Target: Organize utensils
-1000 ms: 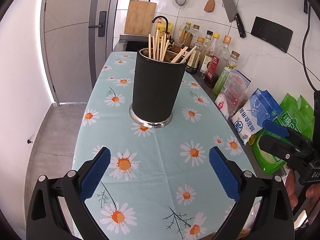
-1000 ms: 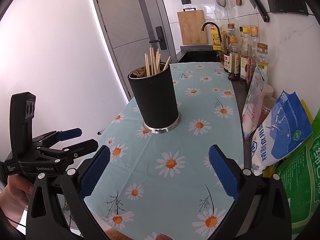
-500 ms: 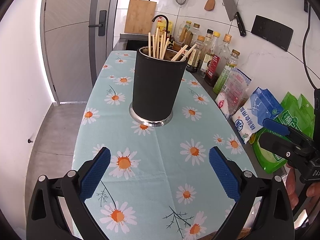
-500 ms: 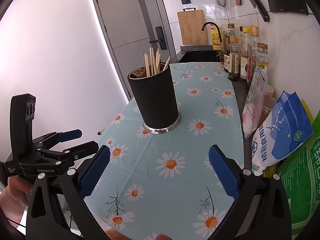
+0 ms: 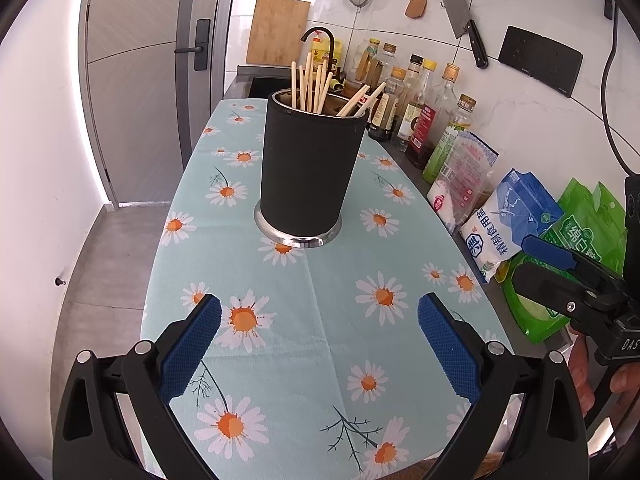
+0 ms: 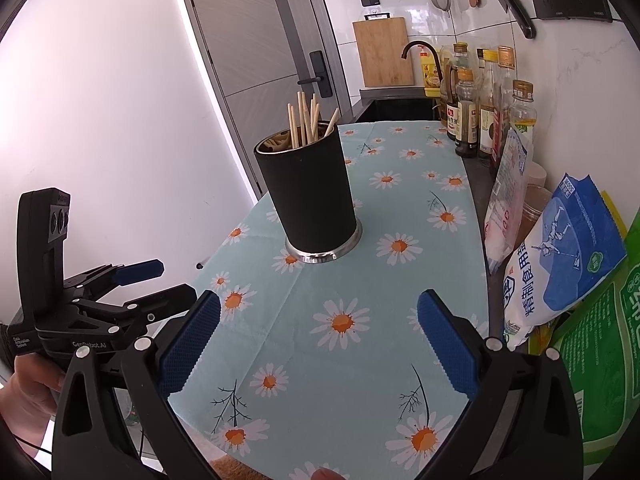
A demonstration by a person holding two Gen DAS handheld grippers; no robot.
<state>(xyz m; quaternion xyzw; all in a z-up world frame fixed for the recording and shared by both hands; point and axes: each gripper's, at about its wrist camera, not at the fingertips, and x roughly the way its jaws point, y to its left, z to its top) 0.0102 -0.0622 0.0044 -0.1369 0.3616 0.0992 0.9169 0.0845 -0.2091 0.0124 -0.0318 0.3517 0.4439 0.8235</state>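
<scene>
A black cylindrical utensil holder (image 5: pixel 310 168) (image 6: pixel 310 196) with a metal base ring stands upright on the daisy-print tablecloth (image 5: pixel 320 320) (image 6: pixel 360 360). Several pale wooden chopsticks (image 5: pixel 316 84) (image 6: pixel 306 120) stick up out of it. My left gripper (image 5: pixel 318 344) is open, well short of the holder, with nothing between its blue pads. My right gripper (image 6: pixel 318 344) is likewise open and empty, back from the holder. Each gripper shows in the other's view, the left gripper (image 6: pixel 152 284) at the table's left edge and the right gripper (image 5: pixel 548 264) at the right edge.
Bottles of oil and sauce (image 5: pixel 420 112) (image 6: pixel 480 108) line the wall on the right. Bags of salt and other packets (image 5: pixel 508 220) (image 6: pixel 560 248) lie beside the cloth. A sink with a black faucet (image 5: pixel 320 36), a cutting board (image 5: pixel 278 30) and hanging tools sit behind. The table's left edge drops to the floor.
The left wrist view has shifted slightly, with the holder a touch higher in frame. Both grippers stay open and empty; the holder has not moved.
</scene>
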